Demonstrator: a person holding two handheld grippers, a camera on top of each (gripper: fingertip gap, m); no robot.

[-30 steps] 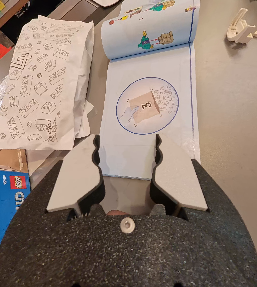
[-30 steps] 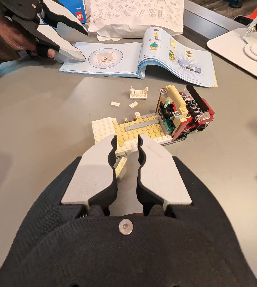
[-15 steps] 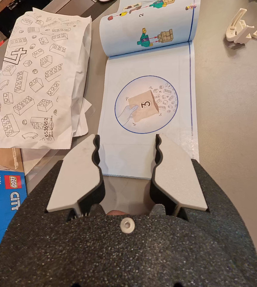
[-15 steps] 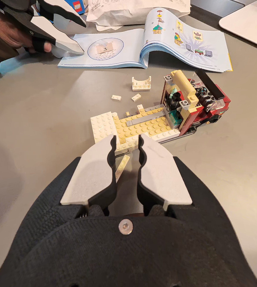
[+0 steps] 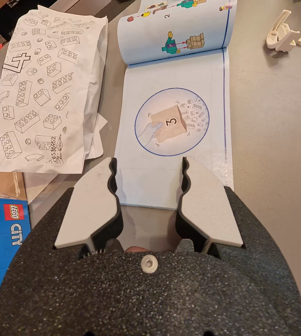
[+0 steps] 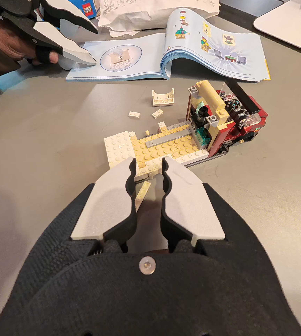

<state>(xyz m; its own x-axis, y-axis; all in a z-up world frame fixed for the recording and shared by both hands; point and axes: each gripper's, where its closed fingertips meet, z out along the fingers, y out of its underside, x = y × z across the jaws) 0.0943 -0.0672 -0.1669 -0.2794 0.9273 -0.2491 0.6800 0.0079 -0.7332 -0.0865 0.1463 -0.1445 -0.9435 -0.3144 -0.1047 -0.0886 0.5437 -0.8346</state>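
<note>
Our left claw point(image 5: 149, 160) gapes wide and bare over the booklet point(image 5: 173, 172); our right claw point(image 6: 148, 160), part open, grips nothing above the brick truck point(image 6: 164, 145).

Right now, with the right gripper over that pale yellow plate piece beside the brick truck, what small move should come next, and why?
Probably lower the right gripper slightly and centre it: the pale yellow plate piece lies on the grey table between the part-open fingers, hard against the left one, with the right finger apart from it.

Right tongs point(image 6: 148, 160) hang part-open over the brick truck point(image 6: 173, 145) — a pale plate point(image 6: 142, 192) lies loose between them.
</note>
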